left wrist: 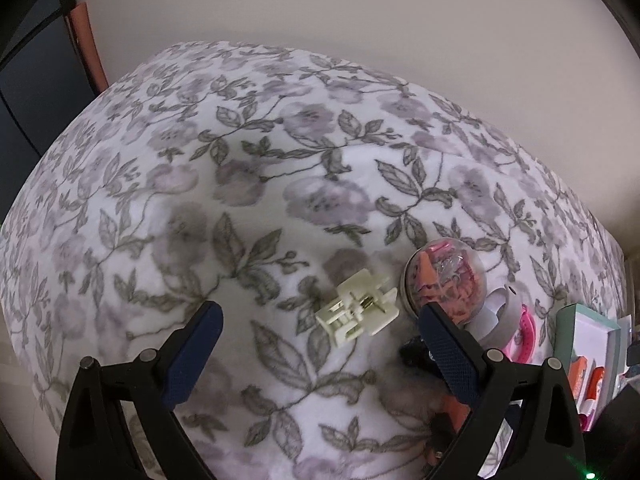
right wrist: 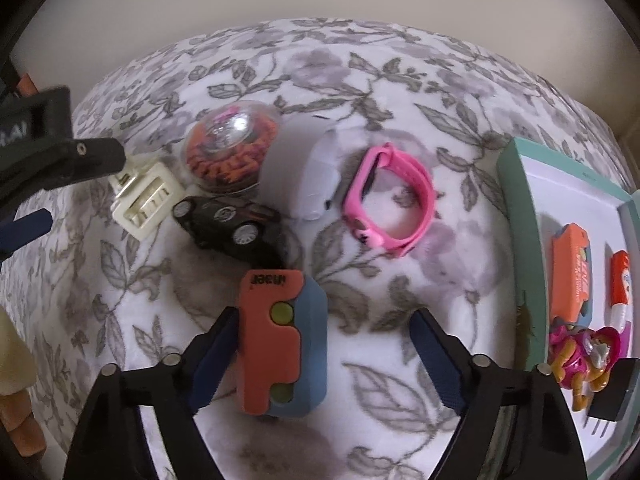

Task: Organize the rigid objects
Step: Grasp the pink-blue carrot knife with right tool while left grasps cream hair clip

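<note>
Right hand-held gripper [right wrist: 324,360] is straddling the orange-and-blue block [right wrist: 282,340] — jaws spread, only left pad touching; centre it before closing. Left hand-held gripper [left wrist: 320,356] is hanging spread — empty.

Home: floral blanket [left wrist: 280,184], toys.

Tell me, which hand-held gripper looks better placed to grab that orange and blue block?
Right, probably. The orange and blue block already lies between the right hand-held gripper's open fingers, nearest the left one. The left hand-held gripper hovers by the cream plastic connector instead.
</note>
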The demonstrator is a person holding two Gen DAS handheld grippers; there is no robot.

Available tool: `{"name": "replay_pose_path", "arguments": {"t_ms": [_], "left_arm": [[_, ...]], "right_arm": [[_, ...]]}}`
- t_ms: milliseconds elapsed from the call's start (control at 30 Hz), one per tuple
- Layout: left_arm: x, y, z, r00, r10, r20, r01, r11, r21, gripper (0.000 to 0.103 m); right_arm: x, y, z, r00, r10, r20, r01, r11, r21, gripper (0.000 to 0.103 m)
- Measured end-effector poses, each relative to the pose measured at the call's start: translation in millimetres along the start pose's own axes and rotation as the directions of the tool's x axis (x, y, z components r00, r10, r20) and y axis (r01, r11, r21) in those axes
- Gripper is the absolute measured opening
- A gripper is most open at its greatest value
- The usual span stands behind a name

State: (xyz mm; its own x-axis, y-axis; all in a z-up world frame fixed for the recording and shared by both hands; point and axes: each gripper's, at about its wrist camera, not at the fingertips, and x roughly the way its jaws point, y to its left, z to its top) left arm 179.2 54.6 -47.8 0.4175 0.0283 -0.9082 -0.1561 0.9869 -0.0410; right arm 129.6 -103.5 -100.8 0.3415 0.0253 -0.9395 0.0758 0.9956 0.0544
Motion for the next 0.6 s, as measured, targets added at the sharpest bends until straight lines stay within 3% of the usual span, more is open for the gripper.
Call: {"name": "replay_pose_path", "arguments": {"t_ms": [267,500,600], "left_arm": [[14.9,-10.8,4.6,1.0,-0.005,-0.004,0.005,1.0,0.001,0.098],[30.4,-17.7,6.9,0.998,0.056,0.007,-0.056,0.998,0.036,0.097],[36.8,-17.6,7.3,0.998,0.063,-0.004,-0.063,0.997,0.036,0.084]], "right_arm": [[-1.3,-25.2,3.0,1.0,0.012,-0.007,-0.012,0.999,0.053,0.077],[-2.7,-28.2,3.0,1.0,0.022,-0.011,-0.022,0.999,0.049,0.073],[-4.1,-30.0,2.7,1.0,0.022,-0.012,-0.022,0.998,0.053,0.068]]}}
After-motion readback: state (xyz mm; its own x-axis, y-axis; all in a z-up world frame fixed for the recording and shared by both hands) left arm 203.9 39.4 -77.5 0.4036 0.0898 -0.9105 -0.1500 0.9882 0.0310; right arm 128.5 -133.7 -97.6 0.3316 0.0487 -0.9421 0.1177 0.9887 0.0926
